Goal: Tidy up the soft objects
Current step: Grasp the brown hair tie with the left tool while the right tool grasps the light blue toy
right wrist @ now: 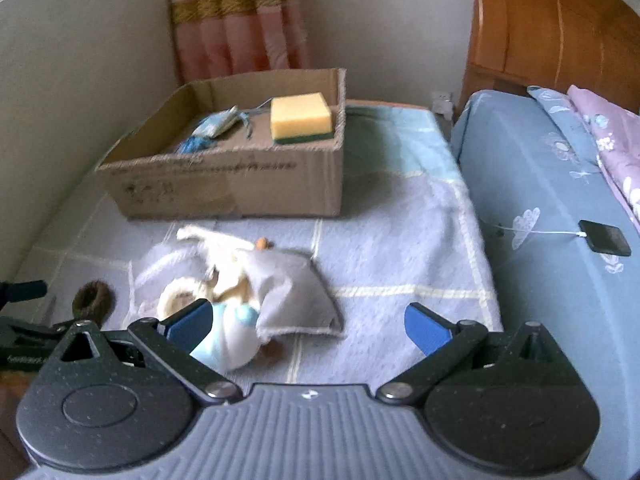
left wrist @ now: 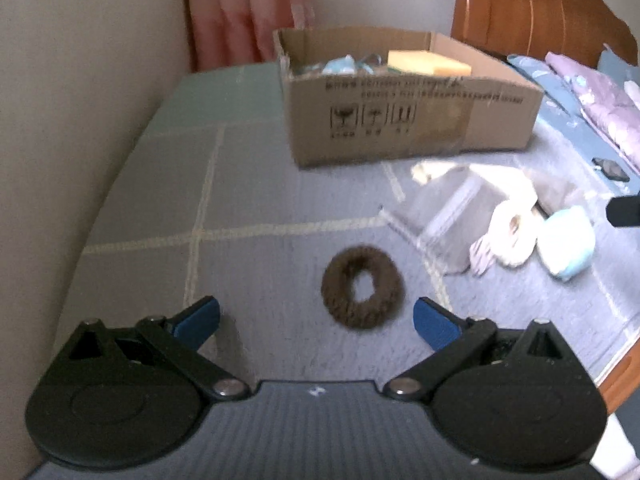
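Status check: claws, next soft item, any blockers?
Left claw open, empty. Right claw open, empty. Brown scrunchie loose ahead of left claw; box beyond it. Path unobstructed.

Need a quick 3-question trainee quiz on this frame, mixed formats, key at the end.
1. True or false: the yellow sponge lies inside the cardboard box.
2. Multiple choice: what lies straight ahead of the left gripper? A) brown scrunchie B) phone C) sponge
3. Fill in: both the left gripper and the right gripper are ____ and hold nothing.

Key: 1 true; 2 A; 3 open
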Tool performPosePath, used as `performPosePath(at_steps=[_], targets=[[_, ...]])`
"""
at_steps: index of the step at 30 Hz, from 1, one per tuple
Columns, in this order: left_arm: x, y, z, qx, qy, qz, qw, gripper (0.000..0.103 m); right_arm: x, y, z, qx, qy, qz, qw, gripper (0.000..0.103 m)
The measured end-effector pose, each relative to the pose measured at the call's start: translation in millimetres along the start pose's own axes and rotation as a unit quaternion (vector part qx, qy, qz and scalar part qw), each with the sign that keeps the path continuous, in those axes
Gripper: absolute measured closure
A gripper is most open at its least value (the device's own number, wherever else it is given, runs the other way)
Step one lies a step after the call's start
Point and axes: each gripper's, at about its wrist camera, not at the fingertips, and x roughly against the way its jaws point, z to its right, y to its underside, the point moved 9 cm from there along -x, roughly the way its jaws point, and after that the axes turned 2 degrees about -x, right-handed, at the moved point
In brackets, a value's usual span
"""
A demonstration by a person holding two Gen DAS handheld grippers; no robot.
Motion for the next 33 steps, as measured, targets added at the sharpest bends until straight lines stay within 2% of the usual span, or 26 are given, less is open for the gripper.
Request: performPosePath(at_steps=[7,10,15,20,23,27,31,33], targets=[[-1,1,-2,0.003,0.007,0.021,0.9997,0.001,-13,20,-11,0.011,-0.012,-0.024,1.0,0.0],[0,-1,-1,-0.001,0.012,0.033,0.9994,0.006,-17,24,-11,0.008,-0.012,-0.03,0.999,0.0],[4,-6,8,-0.017,0.027,0.057,0.9978,0.044,-20,26,-6,-0.003,-0.014,-0.035,0.999,0.0],[7,-8,20,-0.029,0.038,0.071,0.9963,0.064,-20,29,-8,0.0,-0.022,-0.04,0.999,0.0],[6,-9,23,-0.032,0.04,0.074,0.996,0.066,-19,33,-14,0.008,-0.039,-0.042,0.998,0.0],[6,-8,22,-0.03,0.042,0.073,0.996,0.066,-17,38,-27,0.018,-0.084,-0.034,0.996,0.001],[6,-9,22,-0.03,0.041,0.073,0.996,0.066,-17,38,-39,0.037,-0.1,-0.023,0.994,0.017],[6,-9,22,-0.03,0.041,0.073,0.996,0.066,-18,36,-43,0.043,-0.102,-0.018,0.994,0.019]])
